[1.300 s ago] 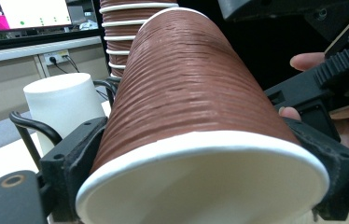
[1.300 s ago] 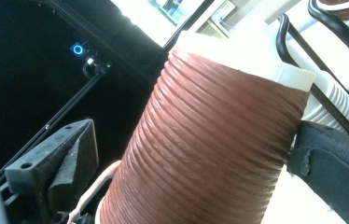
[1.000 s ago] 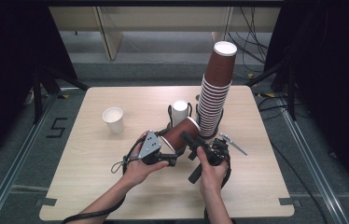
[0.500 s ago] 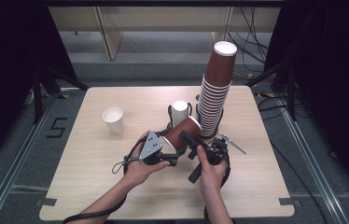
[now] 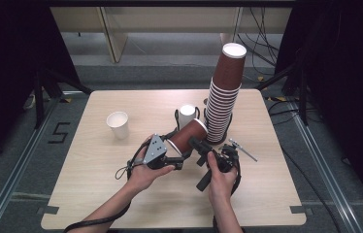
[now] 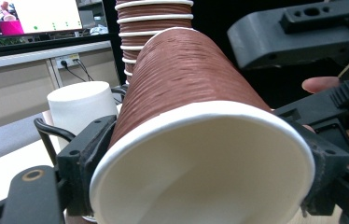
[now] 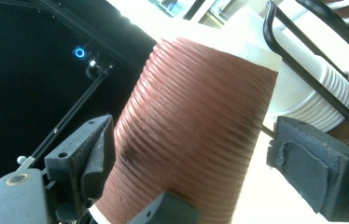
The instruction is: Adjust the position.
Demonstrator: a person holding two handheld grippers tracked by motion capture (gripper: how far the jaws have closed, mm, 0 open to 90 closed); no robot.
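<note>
The left gripper, its jaws just closing, clamps the rim end of a brown ribbed paper cup with a white inside, held tilted above the table beside the tall cup stack. The right gripper, also closing, brackets its body, the right pad still clear.

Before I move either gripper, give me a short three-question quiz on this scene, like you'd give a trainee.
1. True or false: the brown cup stands upright on the table.
2. The left gripper clamps the cup at: A its rim, B its base, C its middle.
3. What is the tallest thing on the table?
Key: 1 false, it is held tilted. 2 A; those jaws have just been closing on the rim. 3 the tall stack of brown cups.
</note>
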